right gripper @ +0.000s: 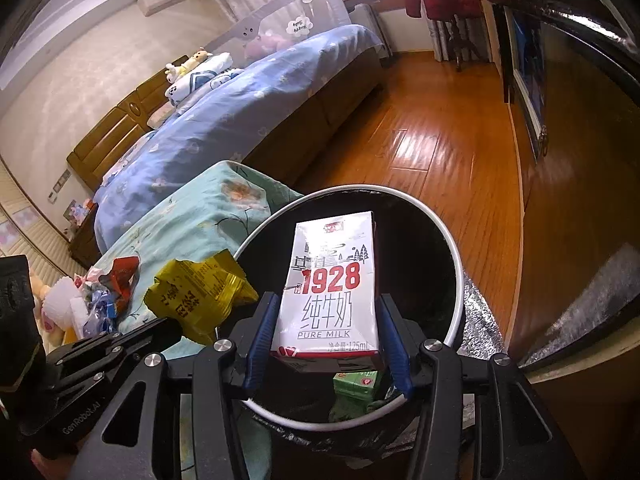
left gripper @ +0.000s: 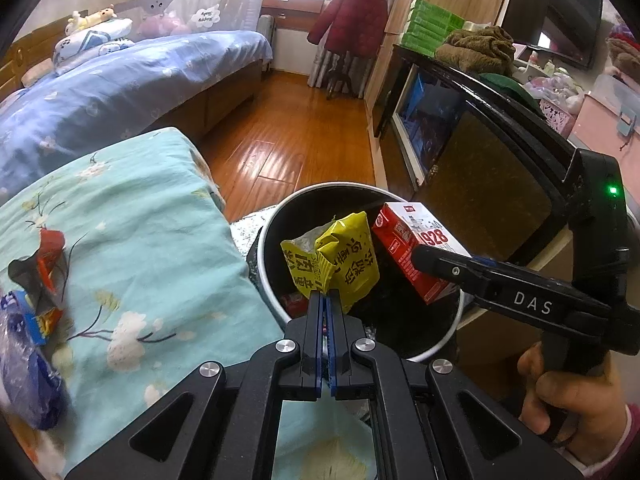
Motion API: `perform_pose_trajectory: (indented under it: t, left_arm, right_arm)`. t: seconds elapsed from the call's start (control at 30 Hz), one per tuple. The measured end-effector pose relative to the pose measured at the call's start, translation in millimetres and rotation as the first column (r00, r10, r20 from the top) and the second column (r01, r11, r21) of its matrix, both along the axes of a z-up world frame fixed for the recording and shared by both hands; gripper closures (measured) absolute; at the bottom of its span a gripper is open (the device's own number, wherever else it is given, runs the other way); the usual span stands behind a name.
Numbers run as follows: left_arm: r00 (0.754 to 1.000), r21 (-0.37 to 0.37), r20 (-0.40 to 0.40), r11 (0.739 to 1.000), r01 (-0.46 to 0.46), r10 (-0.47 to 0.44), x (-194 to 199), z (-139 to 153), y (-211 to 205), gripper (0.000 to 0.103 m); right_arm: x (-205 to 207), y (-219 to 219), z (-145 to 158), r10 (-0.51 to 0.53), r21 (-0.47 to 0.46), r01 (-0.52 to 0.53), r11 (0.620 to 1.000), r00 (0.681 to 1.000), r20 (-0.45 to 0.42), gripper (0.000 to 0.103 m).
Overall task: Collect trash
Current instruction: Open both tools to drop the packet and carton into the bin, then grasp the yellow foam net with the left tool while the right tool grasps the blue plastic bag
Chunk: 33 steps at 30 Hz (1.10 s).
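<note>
On the turquoise floral cover (left gripper: 152, 216), to the left of both tools, more wrappers (left gripper: 44, 272) are lying in a small heap. The left gripper (left gripper: 327, 300) is pinching a crumpled yellow snack wrapper (left gripper: 344, 260) with its jaws pressed together, holding it over the black trash bin (left gripper: 272, 224). Just to its right, the right gripper (right gripper: 324, 332) is clamping a small 1928 pure milk carton (right gripper: 332, 284) by its two sides, above the same bin's opening.

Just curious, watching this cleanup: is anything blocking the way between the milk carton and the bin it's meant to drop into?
Nothing visible does. The right tongs hold the milk carton above the open bin, which has no lid.
</note>
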<state>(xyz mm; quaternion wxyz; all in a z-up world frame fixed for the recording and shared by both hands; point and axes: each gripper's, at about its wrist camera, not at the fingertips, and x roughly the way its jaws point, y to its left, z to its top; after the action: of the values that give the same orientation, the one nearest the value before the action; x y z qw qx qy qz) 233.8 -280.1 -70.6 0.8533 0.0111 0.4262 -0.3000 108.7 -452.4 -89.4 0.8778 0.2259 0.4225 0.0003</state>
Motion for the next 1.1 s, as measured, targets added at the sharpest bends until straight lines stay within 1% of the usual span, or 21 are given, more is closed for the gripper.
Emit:
perform_pose_trajectory:
  t: [0.17, 0.27, 0.33, 0.37, 0.4, 0.47, 0.5, 0.53, 0.6, 0.67, 0.83, 1.1]
  left_arm:
    - [1.000, 0.001, -0.010, 1.000, 0.006, -0.006, 5, -1, -9, 0.103]
    - [0.999, -0.004, -0.036, 1.000, 0.014, -0.014, 6, -4, -11, 0.097]
    - [0.999, -0.006, -0.031, 1.000, 0.005, -0.006, 4, -4, -7, 0.083]
    - [1.000, -0.006, -0.025, 1.000, -0.001, 0.000, 3, -3, -5, 0.080]
    - [1.000, -0.009, -0.023, 1.000, -0.006, 0.006, 1, -3, -3, 0.074]
    - [0.999, -0.013, -0.027, 1.000, -0.018, 0.017, -3, -2, 3, 0.065]
    - [0.999, -0.010, -0.027, 1.000, -0.025, 0.025, -5, -3, 6, 0.052]
    - [0.999, -0.007, -0.023, 0.999, -0.037, 0.037, -9, -2, 10, 0.043]
    - [0.999, -0.017, -0.012, 0.999, -0.052, 0.051, -16, 0, 20, 0.042]
    - [0.997, -0.026, -0.014, 0.997, -0.071, 0.070, -25, 0, 31, 0.042]
    - [0.992, -0.054, -0.023, 0.991, -0.124, 0.123, -50, 1, 62, 0.042]
    - [0.977, -0.061, -0.021, 0.976, -0.211, 0.210, -92, 4, 113, 0.042]
  right_arm:
    - [5, -4, -2, -0.007, 0.001, 0.007, 1.000, 1.000, -0.009, 0.052]
    - [4, -7, -3, -0.015, 0.016, 0.015, 1.000, 1.000, -0.007, 0.049]
    - [2, -9, -3, -0.025, 0.033, 0.025, 0.999, 1.000, -0.004, 0.047]
    - [1, -10, -3, -0.030, 0.033, 0.030, 0.999, 1.000, -0.002, 0.041]
    - [-1, -10, -1, -0.036, 0.034, 0.035, 0.999, 0.999, 0.005, 0.034]
    - [-4, -9, 2, -0.038, 0.038, 0.037, 0.999, 0.999, 0.017, 0.028]
    - [-5, -7, 3, -0.037, 0.040, 0.036, 0.999, 0.999, 0.020, 0.022]
    - [-7, -6, 5, -0.035, 0.047, 0.034, 0.998, 0.999, 0.025, 0.020]
    - [-11, 0, 8, -0.029, 0.057, 0.026, 0.998, 0.999, 0.038, 0.013]
    - [-14, 6, 10, -0.023, 0.054, 0.020, 0.998, 0.999, 0.043, 0.012]
    - [-20, 29, 14, 0.012, 0.067, -0.016, 0.998, 0.998, 0.056, 0.011]
    - [-27, 77, 18, 0.088, 0.098, -0.095, 0.991, 0.993, 0.076, 0.011]
